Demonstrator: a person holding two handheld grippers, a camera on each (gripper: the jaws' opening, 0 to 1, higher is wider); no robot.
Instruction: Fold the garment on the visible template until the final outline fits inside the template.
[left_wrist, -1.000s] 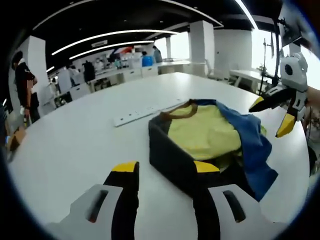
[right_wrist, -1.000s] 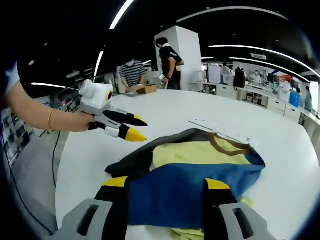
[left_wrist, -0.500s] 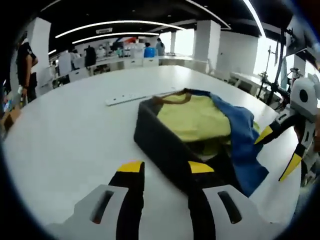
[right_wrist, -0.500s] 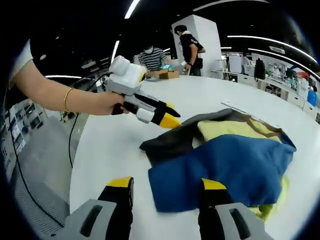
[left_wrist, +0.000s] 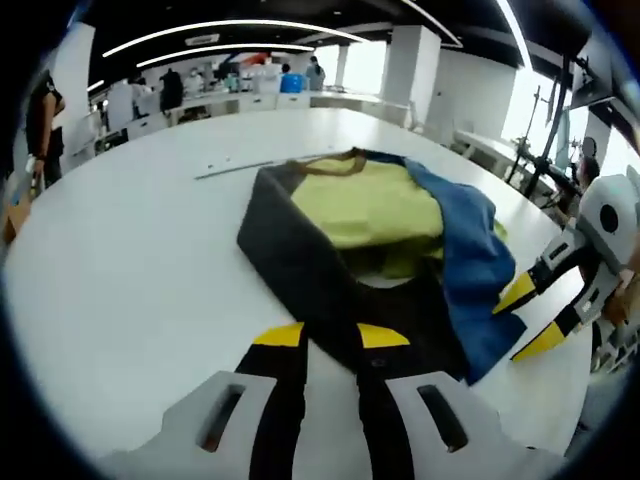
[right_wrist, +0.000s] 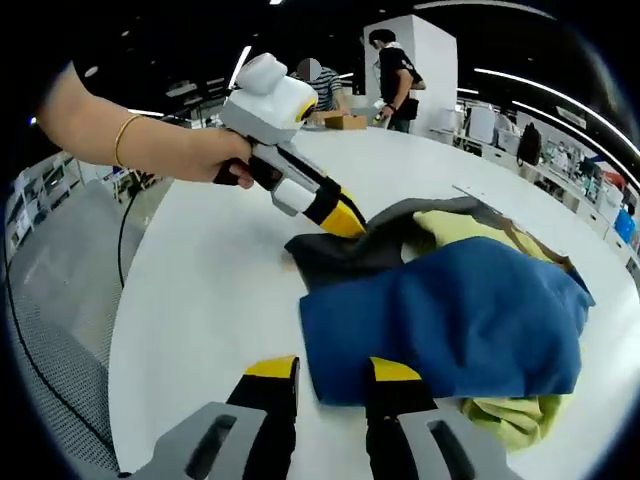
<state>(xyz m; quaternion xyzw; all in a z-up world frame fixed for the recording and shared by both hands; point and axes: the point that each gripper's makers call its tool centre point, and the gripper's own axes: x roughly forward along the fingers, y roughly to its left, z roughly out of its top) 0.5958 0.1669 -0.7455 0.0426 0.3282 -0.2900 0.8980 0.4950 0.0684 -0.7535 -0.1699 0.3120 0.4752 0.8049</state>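
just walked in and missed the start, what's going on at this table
A person with a handheld gripper in each hand is folding a garment of dark grey, yellow and blue panels on a white table. The left gripper has its jaws nearly closed on the dark grey edge. The right gripper is at the corner of the blue panel. The garment is bunched and only partly folded.

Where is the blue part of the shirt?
In the right gripper view the blue part lies on the table, just ahead of the right claw, overlapping the yellow part.
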